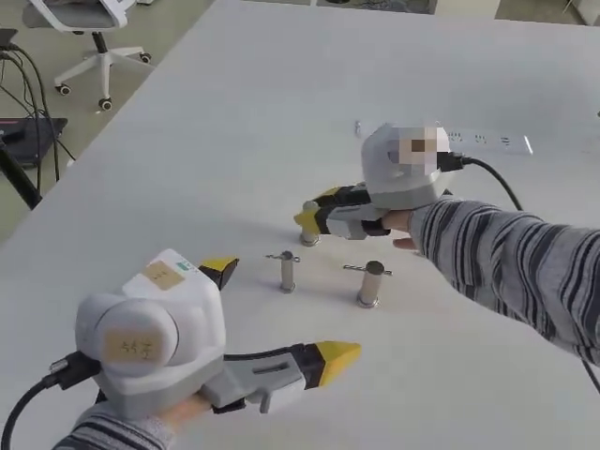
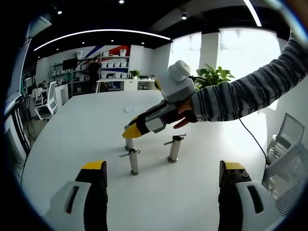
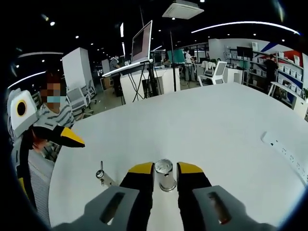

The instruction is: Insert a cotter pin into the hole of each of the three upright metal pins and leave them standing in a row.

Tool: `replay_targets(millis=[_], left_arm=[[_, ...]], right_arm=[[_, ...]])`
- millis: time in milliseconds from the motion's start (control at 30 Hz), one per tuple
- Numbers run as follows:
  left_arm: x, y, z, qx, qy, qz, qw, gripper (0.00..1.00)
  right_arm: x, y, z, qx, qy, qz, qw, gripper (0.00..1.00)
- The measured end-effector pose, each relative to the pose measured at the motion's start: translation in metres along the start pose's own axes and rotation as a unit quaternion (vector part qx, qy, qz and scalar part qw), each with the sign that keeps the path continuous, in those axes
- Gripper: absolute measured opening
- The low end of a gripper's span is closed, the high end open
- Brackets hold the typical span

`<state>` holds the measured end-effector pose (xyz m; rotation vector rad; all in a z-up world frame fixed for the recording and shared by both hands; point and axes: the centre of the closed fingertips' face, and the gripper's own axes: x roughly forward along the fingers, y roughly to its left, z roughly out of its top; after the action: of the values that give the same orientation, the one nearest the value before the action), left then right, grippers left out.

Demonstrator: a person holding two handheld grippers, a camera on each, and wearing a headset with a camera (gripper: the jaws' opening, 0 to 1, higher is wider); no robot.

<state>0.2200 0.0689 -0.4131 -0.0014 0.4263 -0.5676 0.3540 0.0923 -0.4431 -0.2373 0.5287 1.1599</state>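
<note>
Right tongs (image 3: 165, 168) clenched around the far metal pin (image 3: 166, 183).
Left tongs (image 2: 162, 166) gape released, short of two nearer pins (image 1: 288, 272) standing on the desk (image 1: 234, 122), cotter pins (image 1: 273, 255) through them.

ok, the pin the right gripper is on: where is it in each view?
Head view: far pin, centre, under the right gripper tips.
Left gripper view: left of centre, below those tips.
Right gripper view: bottom centre, between the jaws.
Shared landmark: the right gripper's yellow tips.
</note>
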Motion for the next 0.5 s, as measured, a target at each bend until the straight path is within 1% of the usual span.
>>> replay_targets(millis=[67,100,267,433,500], left_arm=[[0.0,0.0,0.0,-0.001,0.0,0.0,1.0,0.96],[0.0,0.0,0.0,0.0,0.0,0.0,1.0,0.96],[0.001,-0.001,0.0,0.0,0.001,0.0,1.0,0.96],[0.001,-0.001,0.001,0.002,0.001,-0.001,1.0,0.97],[0.001,-0.001,0.002,0.001,0.0,-0.001,1.0,0.97]], right_arm=[[0.001,-0.004,-0.002,0.0,0.001,0.003,1.0,0.12],[0.0,-0.006,0.0,0.0,0.001,0.002,1.0,0.11],[0.001,-0.008,-0.001,-0.009,0.003,0.004,0.9999,0.1],[0.0,-0.012,-0.002,-0.027,0.011,0.001,0.9996,0.09],[-0.002,-0.012,-0.003,-0.021,0.011,0.0,0.9997,0.08]])
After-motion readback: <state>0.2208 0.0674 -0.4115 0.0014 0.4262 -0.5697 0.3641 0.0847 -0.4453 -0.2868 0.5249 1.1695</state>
